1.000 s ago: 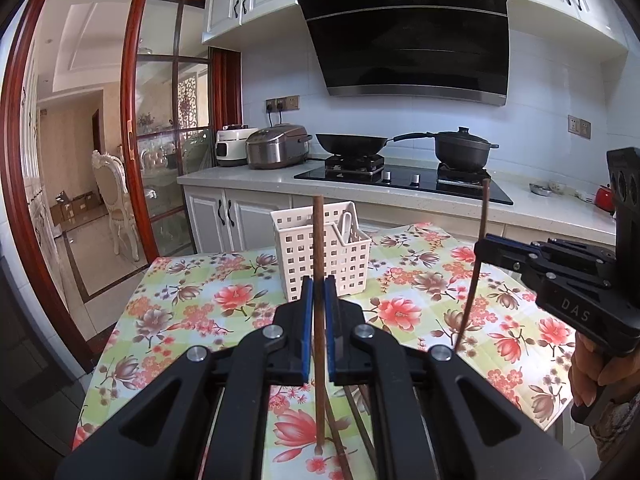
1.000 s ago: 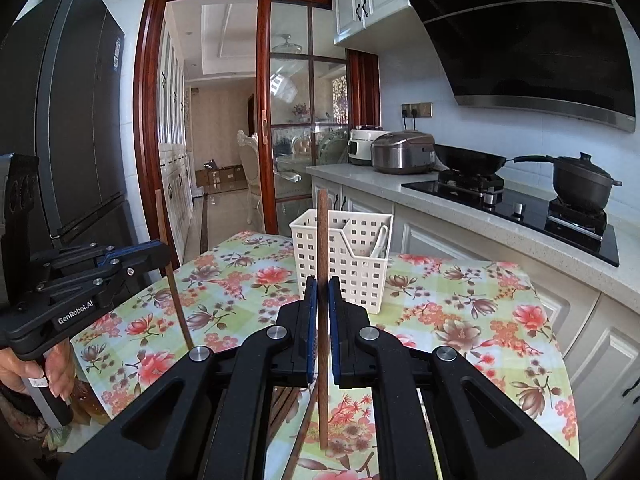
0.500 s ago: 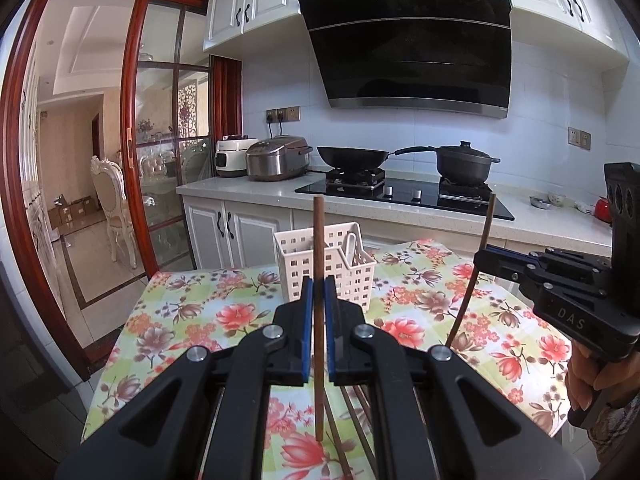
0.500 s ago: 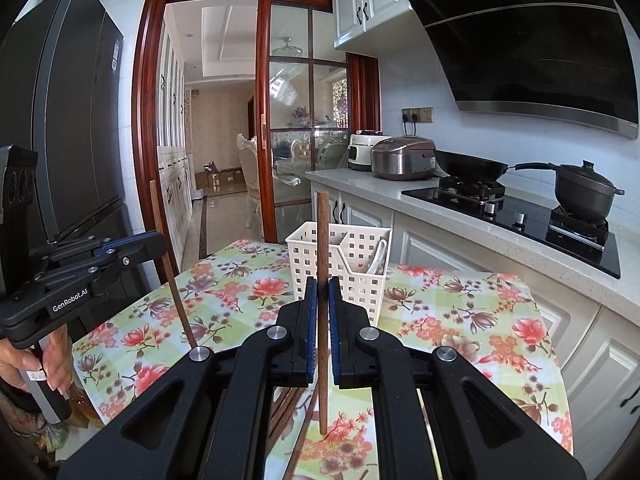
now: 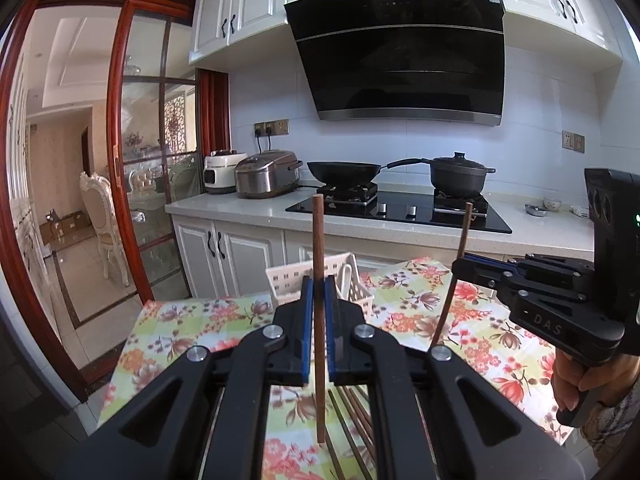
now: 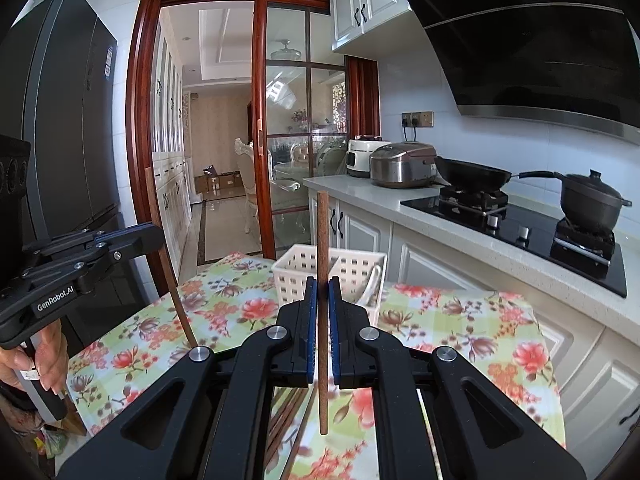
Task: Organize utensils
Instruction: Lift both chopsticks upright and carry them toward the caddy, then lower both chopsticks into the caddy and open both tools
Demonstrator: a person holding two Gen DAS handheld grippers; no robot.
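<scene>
My left gripper [image 5: 319, 292] is shut on a brown wooden chopstick [image 5: 319, 240] held upright above the floral table. My right gripper [image 6: 323, 292] is shut on another brown chopstick [image 6: 322, 240], also upright. Each gripper shows in the other's view: the right one [image 5: 460, 266] at the right with its chopstick [image 5: 454, 280], the left one [image 6: 154, 236] at the left with its chopstick [image 6: 176, 300]. A white slotted utensil basket [image 5: 352, 284] stands on the table beyond both grippers, also in the right wrist view [image 6: 304, 272], with a white spoon [image 6: 370, 286] in it. More chopsticks [image 5: 352, 412] lie on the table below.
The floral tablecloth [image 5: 192, 328] covers the table. Behind it runs a white counter [image 5: 248, 208] with a rice cooker [image 5: 266, 174], a wok [image 5: 344, 170] and a black pot [image 5: 458, 176] on the hob. A dark fridge [image 6: 64, 140] stands at the left.
Both grippers have risen with their chopsticks; the basket and table sit lower and farther in both views. Both grips are unchanged.
</scene>
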